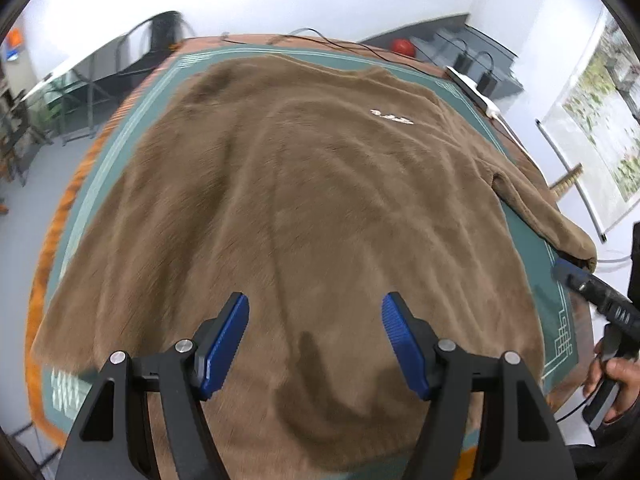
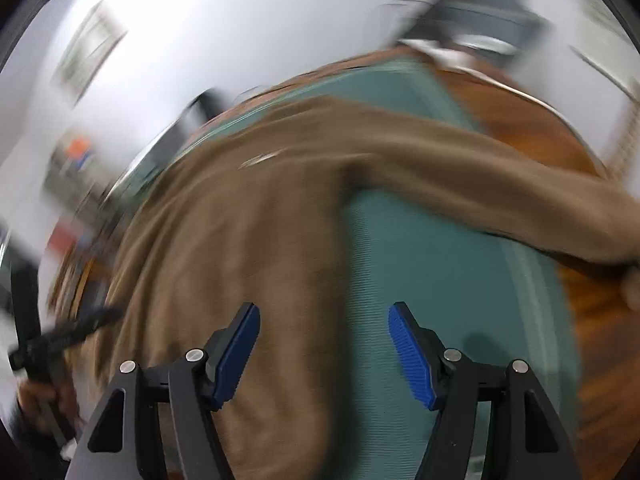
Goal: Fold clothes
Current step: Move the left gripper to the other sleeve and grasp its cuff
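A brown fleece sweater [image 1: 304,200] lies spread flat on a green mat [image 1: 120,148], with a small white logo [image 1: 391,117] on the chest. Its right sleeve [image 1: 548,216] stretches toward the table edge. My left gripper [image 1: 315,340] hovers open over the hem, nothing between its blue pads. In the blurred right wrist view, my right gripper [image 2: 325,352] is open above the sweater's side edge [image 2: 248,248] and the mat [image 2: 432,264]; the sleeve [image 2: 500,184] runs across above it. The right gripper [image 1: 560,270] also shows at the right edge in the left wrist view, near the sleeve cuff.
The mat covers a wooden table [image 1: 52,240]. A white power strip [image 1: 476,92] with black plugs and cables lies at the far right edge. A red ball [image 1: 402,46] sits behind. A person's hand [image 1: 612,376] holds the right gripper's handle. A wall scroll [image 1: 592,120] hangs at the right.
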Demonstrator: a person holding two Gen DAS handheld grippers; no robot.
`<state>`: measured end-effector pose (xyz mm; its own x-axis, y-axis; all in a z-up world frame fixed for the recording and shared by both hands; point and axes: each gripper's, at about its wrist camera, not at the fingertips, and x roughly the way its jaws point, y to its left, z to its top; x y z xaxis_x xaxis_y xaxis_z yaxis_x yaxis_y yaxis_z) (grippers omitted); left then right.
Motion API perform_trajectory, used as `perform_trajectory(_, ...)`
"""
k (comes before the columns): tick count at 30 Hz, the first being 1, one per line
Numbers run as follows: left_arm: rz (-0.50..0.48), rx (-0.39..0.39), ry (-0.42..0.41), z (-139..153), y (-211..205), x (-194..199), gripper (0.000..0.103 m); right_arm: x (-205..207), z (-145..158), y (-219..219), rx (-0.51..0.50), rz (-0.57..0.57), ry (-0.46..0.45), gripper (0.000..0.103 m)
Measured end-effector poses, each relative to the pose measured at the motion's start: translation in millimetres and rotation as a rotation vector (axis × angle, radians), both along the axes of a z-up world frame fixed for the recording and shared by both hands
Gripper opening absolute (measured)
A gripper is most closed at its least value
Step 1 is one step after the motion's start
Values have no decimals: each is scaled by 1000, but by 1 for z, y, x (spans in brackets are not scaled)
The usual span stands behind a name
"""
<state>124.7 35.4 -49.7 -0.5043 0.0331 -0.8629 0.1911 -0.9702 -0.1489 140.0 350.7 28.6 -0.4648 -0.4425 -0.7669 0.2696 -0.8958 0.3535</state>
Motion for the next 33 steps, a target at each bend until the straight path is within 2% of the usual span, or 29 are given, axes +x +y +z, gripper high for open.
perform_trajectory(2,42,-8,9,5,-6,22,73,11,0,-39,9,132,28,72)
perform_trajectory(5,151,-17,14,12,-37,66,73,30,-8,-87,28,295,47,72)
perform_trajectory(7,256,35,20,11,-68,89,73,39,-19,-109,71,358,42,72)
perform_trajectory(10,414,116,29,9,-114,125,73,44,-39,-126,124,393,3,72)
perform_trajectory(12,523,235,30,-4,-146,141,73,44,-47,-130,140,391,-16,72)
perform_trajectory(14,576,327,47,-15,-167,148,73,43,-52,-132,155,370,-28,72)
perform_trajectory(21,539,564,22,-58,-211,107,73,33,-56,-141,165,238,-55,72)
perform_trajectory(25,556,571,-35,-83,-231,81,73,35,-58,-159,228,203,-52,72)
perform_trajectory(27,535,563,-26,-85,-237,70,73,35,-61,-166,255,192,-55,72)
perform_trajectory(28,525,559,-22,-86,-239,64,73,34,-62,-171,268,184,-57,73)
perform_trajectory(29,514,555,-19,-87,-242,59,73,32,-62,-176,277,174,-60,79)
perform_trajectory(30,497,546,-19,-88,-244,53,71,32,-63,-179,284,163,-60,82)
perform_trajectory(32,487,547,-20,-89,-252,45,50,32,-66,-184,303,145,-58,85)
perform_trajectory(33,488,558,-23,-91,-259,42,35,33,-68,-188,327,143,-52,87)
